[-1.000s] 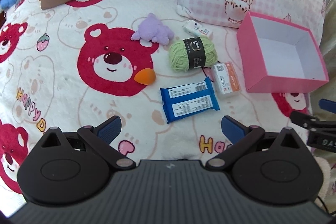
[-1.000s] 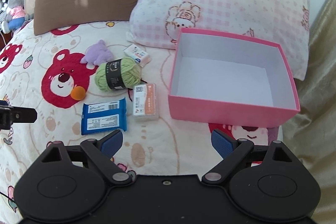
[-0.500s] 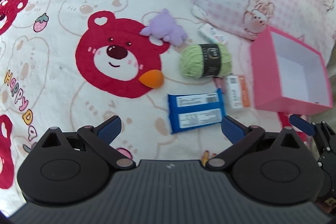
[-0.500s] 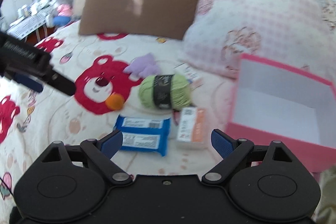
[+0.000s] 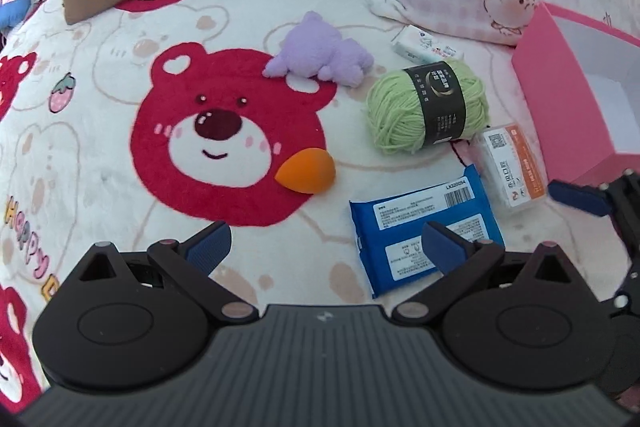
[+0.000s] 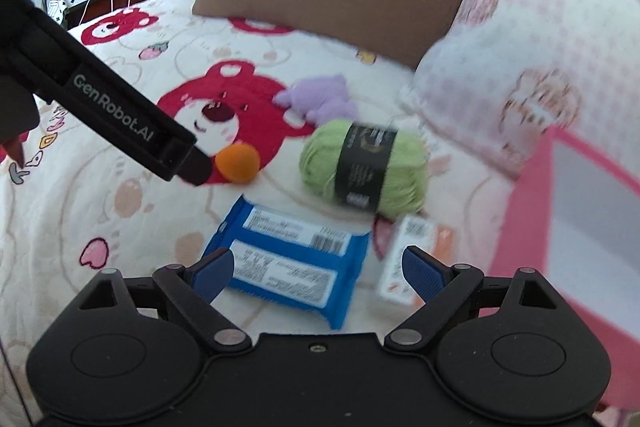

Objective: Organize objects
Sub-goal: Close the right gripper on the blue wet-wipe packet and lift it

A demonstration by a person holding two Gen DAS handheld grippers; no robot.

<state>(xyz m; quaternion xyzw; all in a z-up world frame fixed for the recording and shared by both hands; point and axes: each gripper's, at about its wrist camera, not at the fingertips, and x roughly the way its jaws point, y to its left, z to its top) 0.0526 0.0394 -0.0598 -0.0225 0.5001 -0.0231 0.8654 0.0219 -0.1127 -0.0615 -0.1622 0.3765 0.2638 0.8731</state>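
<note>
Lying on a fuzzy bear-print blanket [image 5: 100,115] are a teardrop orange sponge [image 5: 306,171], fluffy green yarn [image 5: 428,107] with a black band, a glossy blue packet [image 5: 424,231], a purple plush [image 5: 320,51] and a small white-and-orange box [image 5: 514,169]. Both the left gripper [image 5: 326,237] and the right gripper [image 6: 318,271] gape wide and empty, now lower and nearer the packet. Blur softens the pink box [image 6: 576,219], seemingly cardboard, beside pillows.

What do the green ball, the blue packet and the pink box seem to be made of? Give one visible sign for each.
Green ball: yarn, matte; wound strands show, paper-like black band.
Blue packet: probably plastic film, slightly glossy; crimped end, printed labels.
Pink box: likely cardboard, matte; thin, stiff, straight walls.
</note>
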